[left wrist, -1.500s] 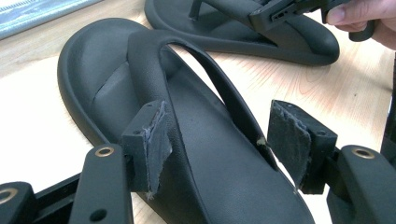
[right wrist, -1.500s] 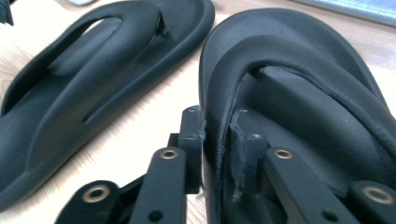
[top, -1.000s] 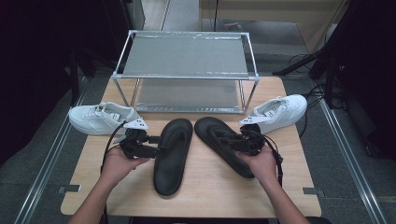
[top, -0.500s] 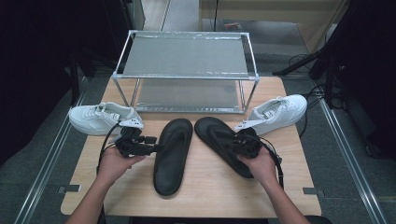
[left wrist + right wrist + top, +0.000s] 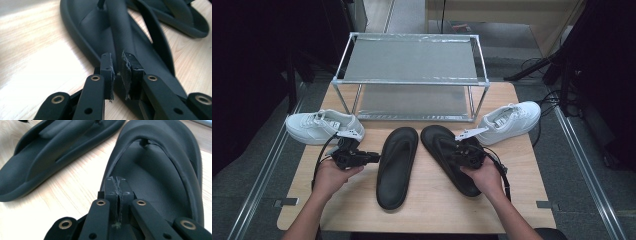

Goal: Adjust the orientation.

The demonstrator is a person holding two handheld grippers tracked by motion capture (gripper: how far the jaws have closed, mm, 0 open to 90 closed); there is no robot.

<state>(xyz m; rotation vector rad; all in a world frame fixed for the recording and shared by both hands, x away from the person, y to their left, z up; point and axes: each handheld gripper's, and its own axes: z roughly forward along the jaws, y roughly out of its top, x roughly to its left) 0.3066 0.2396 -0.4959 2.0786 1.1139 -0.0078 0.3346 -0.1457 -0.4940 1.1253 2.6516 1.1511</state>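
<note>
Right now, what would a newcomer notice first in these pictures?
Two black rubber flip-flops lie side by side mid-table, each with a hand-held gripper at its strap: the left gripper, the right gripper. A white sneaker flanks each side, before a metal two-shelf rack.

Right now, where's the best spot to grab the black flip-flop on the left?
By its strap, probably. On the left flip-flop the strap stands up off the flat sole like a handle. Come in low from its outer side, as the left tool does; its jaws have just been closing and now sit either side of the strap.
</note>
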